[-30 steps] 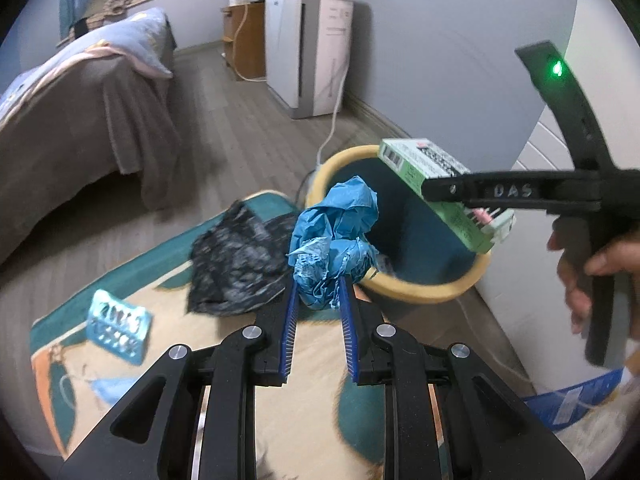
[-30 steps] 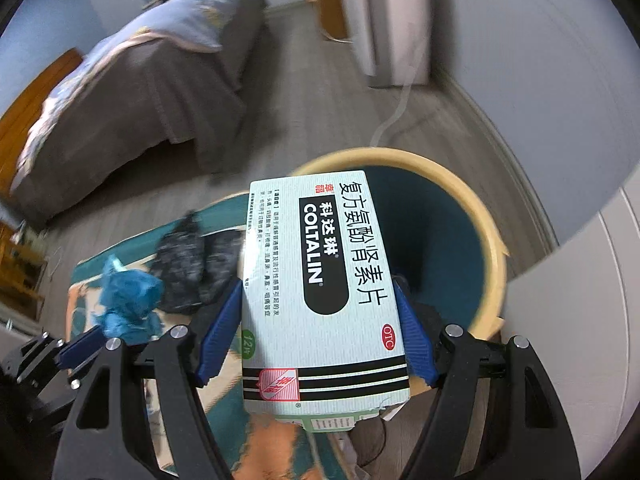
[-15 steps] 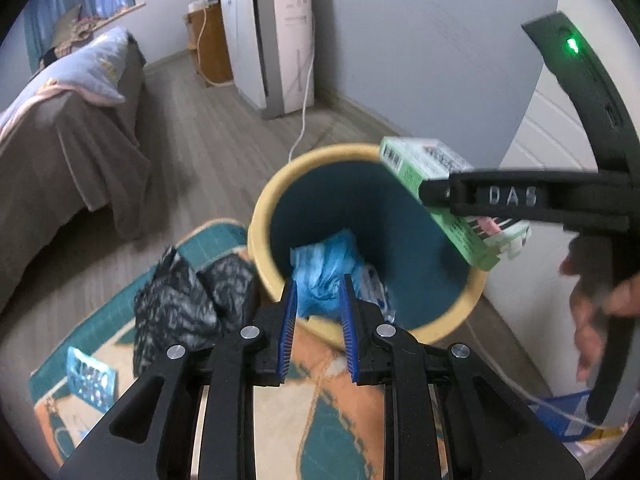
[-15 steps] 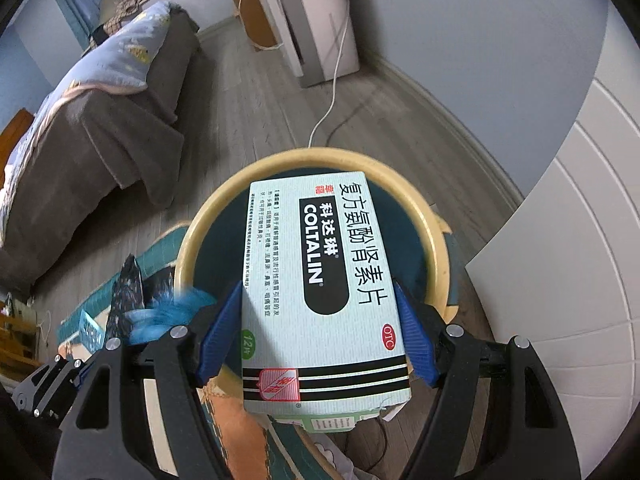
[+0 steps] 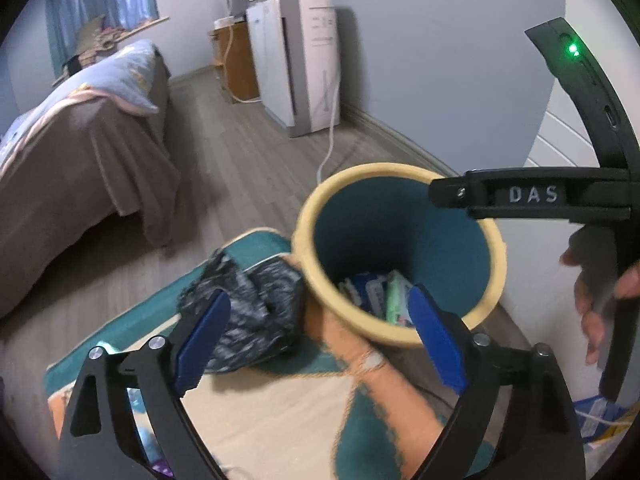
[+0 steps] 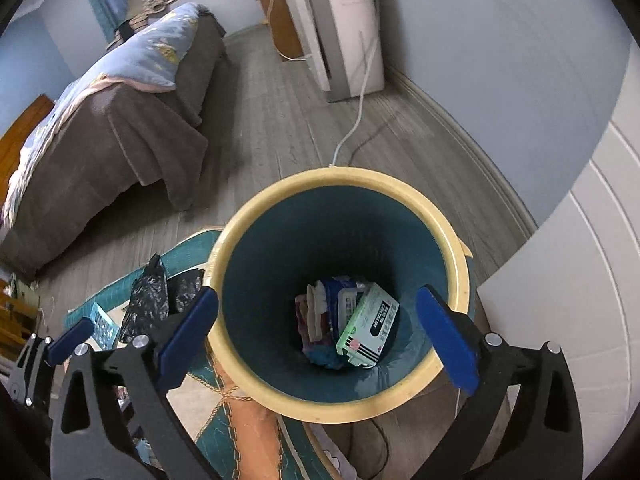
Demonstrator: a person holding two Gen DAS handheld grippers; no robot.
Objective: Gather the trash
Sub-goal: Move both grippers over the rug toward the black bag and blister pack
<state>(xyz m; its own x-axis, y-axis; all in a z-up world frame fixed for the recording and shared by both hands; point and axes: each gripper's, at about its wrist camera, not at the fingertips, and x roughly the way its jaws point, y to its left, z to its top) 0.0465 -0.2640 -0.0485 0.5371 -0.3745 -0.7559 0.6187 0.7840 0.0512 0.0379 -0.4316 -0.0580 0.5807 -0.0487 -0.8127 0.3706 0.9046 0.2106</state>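
The bin (image 6: 344, 184) is a round bucket with a thick pale-yellow rim and a dark teal inside, standing on the wooden floor (image 6: 280, 128) at the edge of a teal and orange rug (image 5: 280, 420), close to a grey wall and a white panelled door (image 6: 580, 300).

At its bottom lies the trash. The medicine box (image 6: 368, 326) is pale green and white with a black oval label, black stripes and a small pink mark at one end; it rests tilted, leaning on the other pieces. Beside it are a blue and white packet (image 6: 340, 300), a crumpled pinkish-white scrap (image 6: 312, 312) and a bit of blue crumpled paper (image 6: 324, 354) low in the heap.

The right hand-held gripper (image 6: 316, 332) hangs over the bin mouth with its blue-padded jaws spread wide, having just been opening, and nothing is between them; the box lies well below. The left hand-held gripper (image 5: 320, 344) is over the near rim, its jaws also wide after just opening, with nothing between the pads. From the left wrist view the right tool's black frame crosses the far rim, and a hand (image 5: 592, 304) grips its handle.

A crumpled black plastic bag (image 5: 248, 312) lies on the rug, touching the bin's outer wall. A small light-blue tray (image 6: 102, 326) sits further out on the rug. A bed (image 6: 100, 128) with a brown cover stands well apart across the floor.
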